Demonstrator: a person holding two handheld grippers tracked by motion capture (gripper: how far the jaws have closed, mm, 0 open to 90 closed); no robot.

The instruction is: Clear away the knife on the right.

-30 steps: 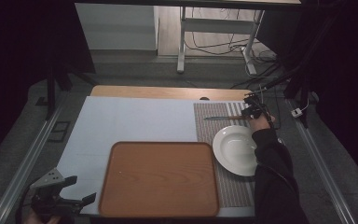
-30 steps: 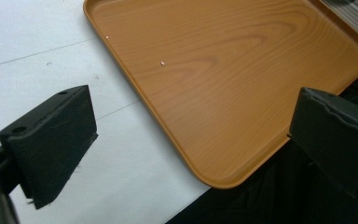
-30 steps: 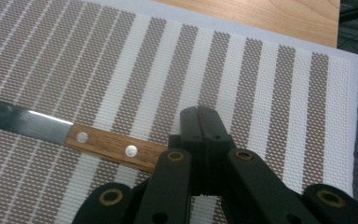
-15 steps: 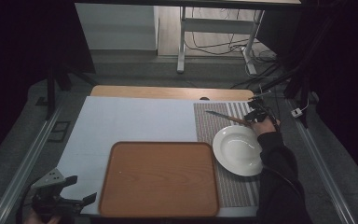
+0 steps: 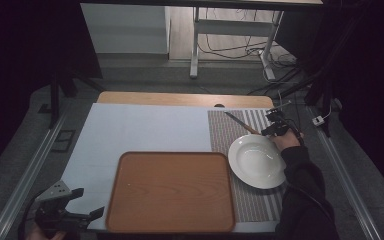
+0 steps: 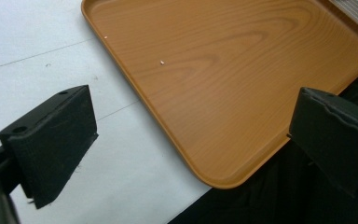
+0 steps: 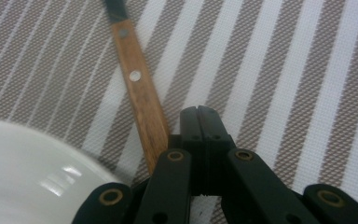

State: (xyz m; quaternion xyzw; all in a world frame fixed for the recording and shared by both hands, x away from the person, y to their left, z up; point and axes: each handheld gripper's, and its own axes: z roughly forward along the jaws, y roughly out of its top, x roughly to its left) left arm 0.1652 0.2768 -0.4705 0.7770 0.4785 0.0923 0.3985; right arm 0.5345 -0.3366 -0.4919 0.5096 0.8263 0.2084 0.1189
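A wooden-handled knife (image 5: 241,123) lies slanted on the striped placemat (image 5: 225,137), its handle end close to the rim of a white plate (image 5: 257,161). My right gripper (image 5: 269,131) is shut at that handle end. In the right gripper view the two jaws are pressed together with nothing between them (image 7: 199,113), and the knife handle (image 7: 137,88) lies against their left side, with the plate (image 7: 23,158) at lower left. My left gripper (image 5: 87,202) is open at the table's near left corner. Its jaws (image 6: 193,116) straddle the near corner of the wooden tray (image 6: 223,70).
The wooden tray (image 5: 170,192) fills the near middle of the pale table cover (image 5: 145,127). A sleeved forearm (image 5: 302,175) comes in along the right edge beside the plate. Metal rails run down both sides of the table.
The knife has swung from lying crosswise to a slant, its handle end now nearer the plate. The right gripper moved a little toward the plate with it. The left gripper stayed put.
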